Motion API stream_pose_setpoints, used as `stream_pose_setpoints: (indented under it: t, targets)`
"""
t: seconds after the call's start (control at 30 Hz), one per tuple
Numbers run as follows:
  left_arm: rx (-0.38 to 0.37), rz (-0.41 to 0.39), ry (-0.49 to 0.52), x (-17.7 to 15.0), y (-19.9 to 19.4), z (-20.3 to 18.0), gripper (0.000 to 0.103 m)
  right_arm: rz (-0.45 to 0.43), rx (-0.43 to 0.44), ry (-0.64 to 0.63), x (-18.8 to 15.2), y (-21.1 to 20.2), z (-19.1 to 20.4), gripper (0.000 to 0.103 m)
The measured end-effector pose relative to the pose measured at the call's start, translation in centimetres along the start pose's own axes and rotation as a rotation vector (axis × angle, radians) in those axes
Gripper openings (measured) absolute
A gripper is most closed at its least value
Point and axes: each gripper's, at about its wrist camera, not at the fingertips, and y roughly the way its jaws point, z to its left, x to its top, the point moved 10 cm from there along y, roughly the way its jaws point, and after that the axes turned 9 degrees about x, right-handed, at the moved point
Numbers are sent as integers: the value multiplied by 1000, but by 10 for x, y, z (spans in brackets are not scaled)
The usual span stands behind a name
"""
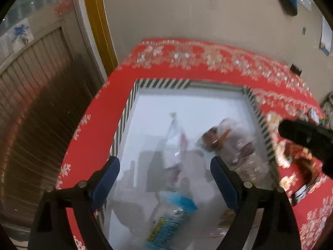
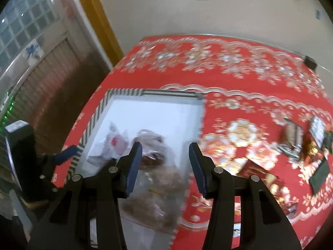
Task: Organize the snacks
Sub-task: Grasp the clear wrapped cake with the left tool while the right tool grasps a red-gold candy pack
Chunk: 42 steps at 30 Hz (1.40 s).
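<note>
While over bin (image 1: 133, 95): both tools empty.

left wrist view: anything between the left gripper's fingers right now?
Nothing held. The left gripper is open above the white box; a blue-and-white packet lies below the gap.

- Both views are bent by the fisheye lens, and black vignetting is seen at the corners.
- Motion blur is spread over the red tablecloth (image 2: 239, 79) and the snack packets (image 1: 226, 145) in the white tray (image 1: 162, 108).
- Soft grey shadows are cast on the tray floor.
- Daylight is admitted through the glass-block window (image 2: 22, 23) at upper left.
- Glare is seen on the clear wrappers.
</note>
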Motion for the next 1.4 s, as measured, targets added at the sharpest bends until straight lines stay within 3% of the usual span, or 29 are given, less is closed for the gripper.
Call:
stream_pose_setpoints:
  t: [0.13, 0.3, 0.53, 0.8, 1.0, 1.2, 1.4]
  targets:
    - [-51, -68, 19, 10, -28, -31, 91, -45, -73, 34, -10, -27, -47, 47]
    - [-160, -77, 114, 3, -55, -97, 91, -74, -213, 83, -14, -67, -146, 47]
    - [-263, 12, 221, -33, -69, -169, 91, 69, -204, 90, -20, -66, -240, 47]
    - [-198, 56, 177, -45, -69, -173, 91, 146, -148, 78, -20, -35, -274, 47]
    - [-162, 84, 148, -51, -65, -169, 91, 130, -138, 50, -7, -35, -282, 47]
    - [-166, 118, 127, -58, -58, -171, 91, 79, 43, 213, -3, -39, -295, 47]
    - [-166, 128, 130, -59, -53, -171, 91, 70, -10, 247, 0, -26, -298, 47]
